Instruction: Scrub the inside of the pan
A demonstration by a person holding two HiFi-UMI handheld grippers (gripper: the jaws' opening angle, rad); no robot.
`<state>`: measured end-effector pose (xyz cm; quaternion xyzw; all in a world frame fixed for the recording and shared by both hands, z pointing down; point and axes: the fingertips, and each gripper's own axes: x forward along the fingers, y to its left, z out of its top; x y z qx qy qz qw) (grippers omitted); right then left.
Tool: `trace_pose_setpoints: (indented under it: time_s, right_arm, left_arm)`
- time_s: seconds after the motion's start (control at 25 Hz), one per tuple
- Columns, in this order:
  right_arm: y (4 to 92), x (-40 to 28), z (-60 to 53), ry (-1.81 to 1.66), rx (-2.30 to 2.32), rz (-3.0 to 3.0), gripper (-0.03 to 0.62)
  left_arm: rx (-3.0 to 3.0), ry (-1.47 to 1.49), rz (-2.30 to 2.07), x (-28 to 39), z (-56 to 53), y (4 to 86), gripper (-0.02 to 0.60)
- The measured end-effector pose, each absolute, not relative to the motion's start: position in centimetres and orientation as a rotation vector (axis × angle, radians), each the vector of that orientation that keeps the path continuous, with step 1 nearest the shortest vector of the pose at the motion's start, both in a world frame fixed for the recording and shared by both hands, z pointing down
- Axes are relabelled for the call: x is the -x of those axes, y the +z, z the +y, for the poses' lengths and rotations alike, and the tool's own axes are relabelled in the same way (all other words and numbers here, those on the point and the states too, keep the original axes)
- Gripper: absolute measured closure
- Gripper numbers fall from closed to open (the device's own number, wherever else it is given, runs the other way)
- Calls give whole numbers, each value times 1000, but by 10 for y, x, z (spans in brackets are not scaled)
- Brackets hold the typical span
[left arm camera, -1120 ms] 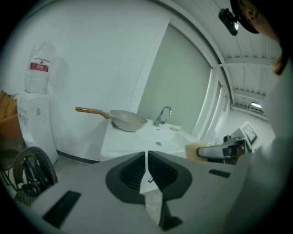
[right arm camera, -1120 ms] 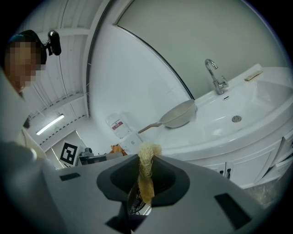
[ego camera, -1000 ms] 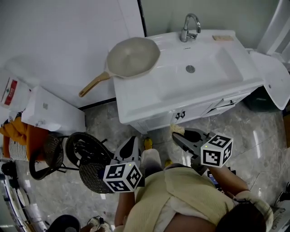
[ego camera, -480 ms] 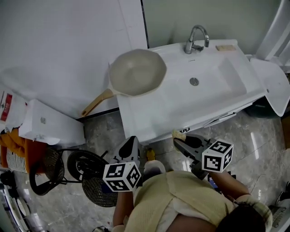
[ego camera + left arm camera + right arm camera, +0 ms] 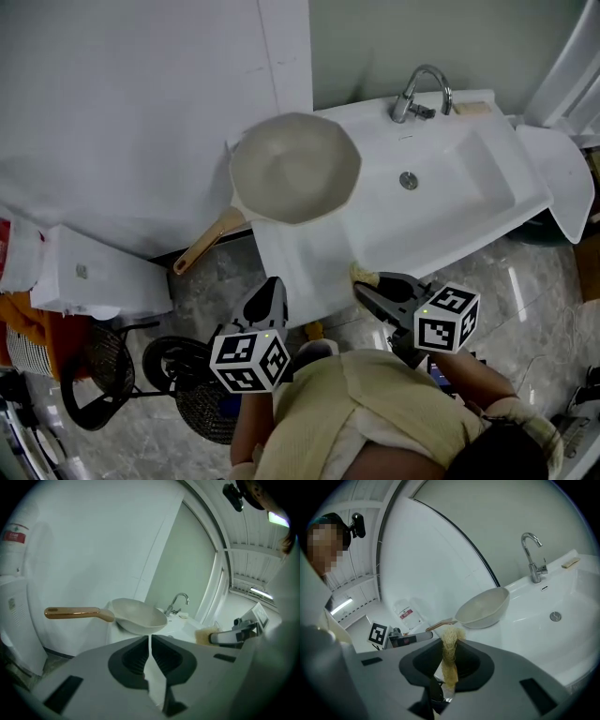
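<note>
A cream pan (image 5: 294, 167) with a wooden handle (image 5: 208, 242) rests on the left end of the white sink counter (image 5: 309, 262), its handle sticking out over the floor. The pan (image 5: 138, 615) also shows in the left gripper view, and as the pan (image 5: 483, 607) in the right gripper view. My left gripper (image 5: 271, 292) hangs below the counter edge, shut and empty. My right gripper (image 5: 364, 277) is shut on a yellow fibrous scrubber (image 5: 450, 656), which pokes out at the jaw tips near the counter's front edge. Both grippers are short of the pan.
A basin with a drain (image 5: 409, 180) and a chrome faucet (image 5: 419, 90) lies right of the pan. A small bar (image 5: 471, 109) sits beside the faucet. A white cabinet (image 5: 94, 277) and black wire baskets (image 5: 178, 370) stand on the marble floor at left.
The view has shifted: the sink and pan sit lower and nearer the grippers than a second ago. Both grippers have come closer to the counter edge. Their jaws look unchanged.
</note>
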<state>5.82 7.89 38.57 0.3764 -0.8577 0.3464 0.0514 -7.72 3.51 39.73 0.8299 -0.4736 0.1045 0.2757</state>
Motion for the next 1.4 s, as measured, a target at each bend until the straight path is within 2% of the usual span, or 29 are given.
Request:
trace_pose_setpoints:
  time_s: [0.44, 0.88, 1.4]
  right_arm:
    - [371, -25, 7, 927, -1184, -2628, 516]
    - [312, -32, -75, 657, -1211, -2733, 516]
    - [302, -27, -157, 530, -1079, -2770, 516]
  left_arm:
    - [-2246, 242, -1252, 111, -16, 397, 511]
    - [-2244, 215, -1318, 110, -57, 383, 511]
    - [-2149, 367, -1480, 102, -89, 405, 509]
